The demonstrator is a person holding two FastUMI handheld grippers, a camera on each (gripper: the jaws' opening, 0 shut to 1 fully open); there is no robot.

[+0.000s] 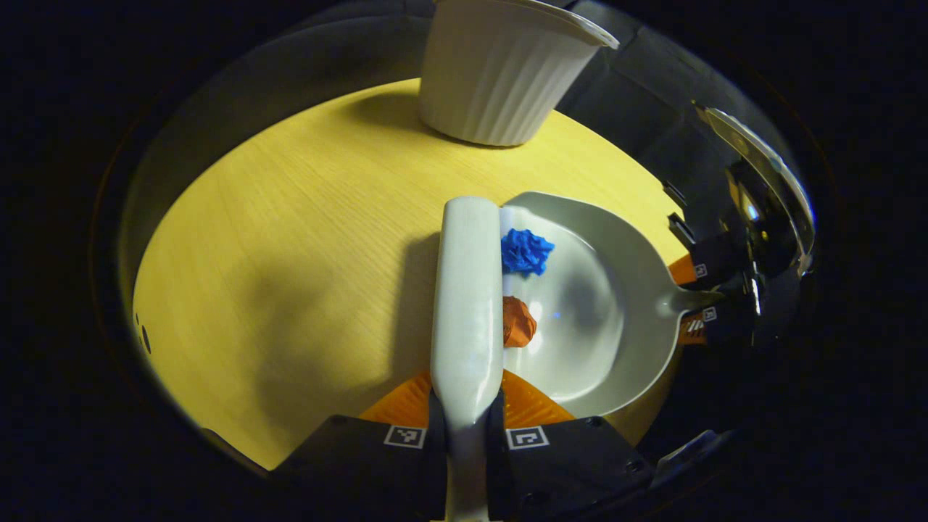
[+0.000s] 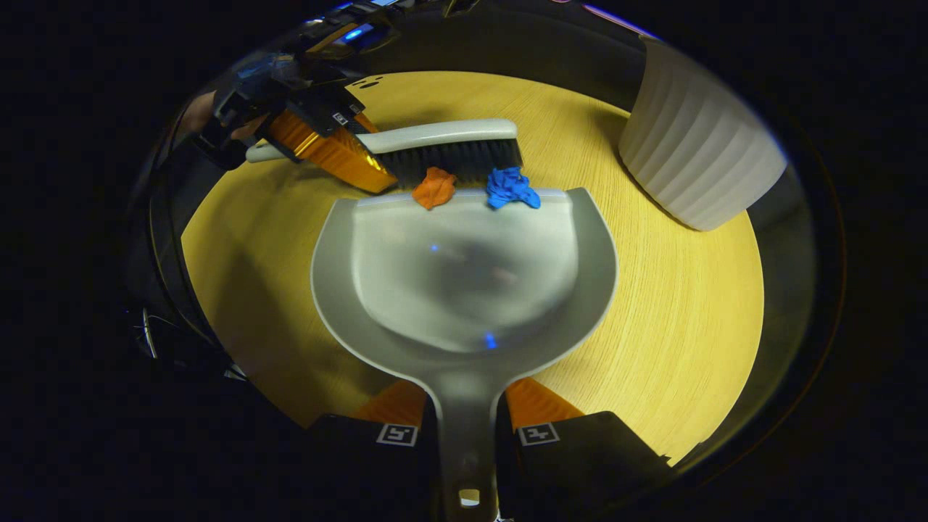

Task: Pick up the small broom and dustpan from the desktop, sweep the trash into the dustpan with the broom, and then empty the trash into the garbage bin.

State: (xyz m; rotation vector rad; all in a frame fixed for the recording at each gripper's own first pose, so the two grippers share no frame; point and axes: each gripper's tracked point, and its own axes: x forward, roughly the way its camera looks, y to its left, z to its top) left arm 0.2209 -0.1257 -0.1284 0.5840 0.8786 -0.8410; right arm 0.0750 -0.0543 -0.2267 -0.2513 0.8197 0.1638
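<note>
Yellow wood-grain bench point(image 2: 652, 304) (dim booth around) carries a ribbed white bin point(image 2: 696, 170). Right hand-held gripper point(image 2: 467, 435) clamps the dustpan point(image 2: 464, 290) handle; left hand-held gripper point(image 1: 464, 435) clamps the broom point(image 1: 467, 290), touching blue scrap point(image 2: 511, 188) and orange scrap point(image 2: 433, 188) at the pan's lip.

Left gripper point(image 1: 464, 406) clamped, right gripper point(image 2: 464, 428) clamped — both low, facing each other

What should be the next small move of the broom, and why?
Probably push the broom a little further toward the dustpan. The orange scrap and blue scrap sit just at its front lip, against the bristles, not deep inside.
</note>
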